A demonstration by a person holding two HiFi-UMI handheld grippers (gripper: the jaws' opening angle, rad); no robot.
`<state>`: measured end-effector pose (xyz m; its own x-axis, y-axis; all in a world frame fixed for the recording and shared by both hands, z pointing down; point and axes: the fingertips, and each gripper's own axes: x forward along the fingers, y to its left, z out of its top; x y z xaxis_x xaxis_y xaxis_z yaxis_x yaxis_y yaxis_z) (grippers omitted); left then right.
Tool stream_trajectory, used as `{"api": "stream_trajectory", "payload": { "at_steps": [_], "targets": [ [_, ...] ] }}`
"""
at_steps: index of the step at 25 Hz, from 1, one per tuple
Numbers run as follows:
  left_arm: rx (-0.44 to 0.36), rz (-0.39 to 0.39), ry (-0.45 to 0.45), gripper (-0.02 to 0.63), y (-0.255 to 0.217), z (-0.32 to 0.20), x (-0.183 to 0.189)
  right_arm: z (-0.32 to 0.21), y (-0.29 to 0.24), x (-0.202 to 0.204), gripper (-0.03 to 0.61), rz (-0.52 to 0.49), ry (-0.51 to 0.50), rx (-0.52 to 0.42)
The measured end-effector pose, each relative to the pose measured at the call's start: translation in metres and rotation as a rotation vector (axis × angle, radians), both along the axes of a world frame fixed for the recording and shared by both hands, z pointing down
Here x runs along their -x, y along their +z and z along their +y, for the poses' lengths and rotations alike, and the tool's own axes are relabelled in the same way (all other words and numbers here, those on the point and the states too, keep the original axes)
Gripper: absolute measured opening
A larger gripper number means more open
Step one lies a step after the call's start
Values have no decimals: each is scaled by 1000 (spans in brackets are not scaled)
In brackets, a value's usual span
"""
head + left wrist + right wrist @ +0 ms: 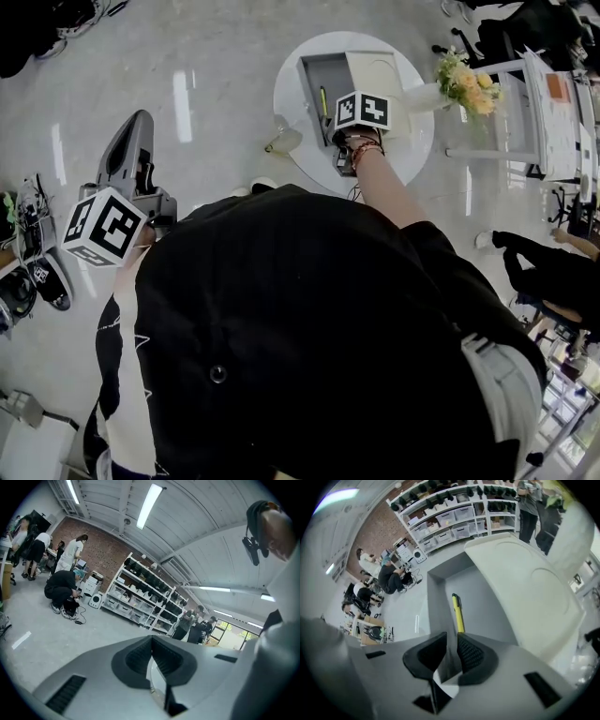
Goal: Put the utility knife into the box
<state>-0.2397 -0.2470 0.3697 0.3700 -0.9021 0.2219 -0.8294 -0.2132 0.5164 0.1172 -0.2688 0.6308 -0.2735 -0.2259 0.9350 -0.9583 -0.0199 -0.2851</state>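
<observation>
1. A round white table [292, 127] is carrying a shallow grey rectangular box [319, 67] with its cream lid [377, 77] lying thrown open to the right of the tray.
2. The slim yellow utility knife [323, 101] is lying inside the box on its grey floor, lengthwise, towards the side where the lid is hinged.
3. The right gripper [449, 638] is reaching over the table's near edge and pointing into the box [487, 599], with its marker cube [362, 111] sitting above the box's near end.
4. In the right gripper view its jaws are standing a little apart and clamping nothing. Only the box's grey wall is showing in the narrow gap.
5. The knife [457, 611] is running away from the right-hand jaw. Its near end is disappearing behind that jaw's tip, so contact there cannot be judged.
6. The cream lid [525, 588] is filling the right side of that view.
7. The left gripper [139, 122] is hanging well apart from the table, out over the floor at the person's left.
8. In its own view, the left gripper [152, 639] is showing its jaws pressed together at the tips with nothing between them.
9. A white vase of yellow flowers [464, 82] is standing at the table's right edge.
</observation>
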Motion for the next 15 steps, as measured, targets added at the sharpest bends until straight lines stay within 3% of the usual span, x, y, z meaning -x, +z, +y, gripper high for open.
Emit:
{"api": "stream_trajectory", "payload": {
  "at_steps": [8,15],
  "targets": [
    [-16,7,79,11,-4,6,-8,12,-29,4,71,-79,121,-88],
    [-59,-1,166,11,-6,8,-29,19,-79,22,62,-182,166,-255]
  ]
}}
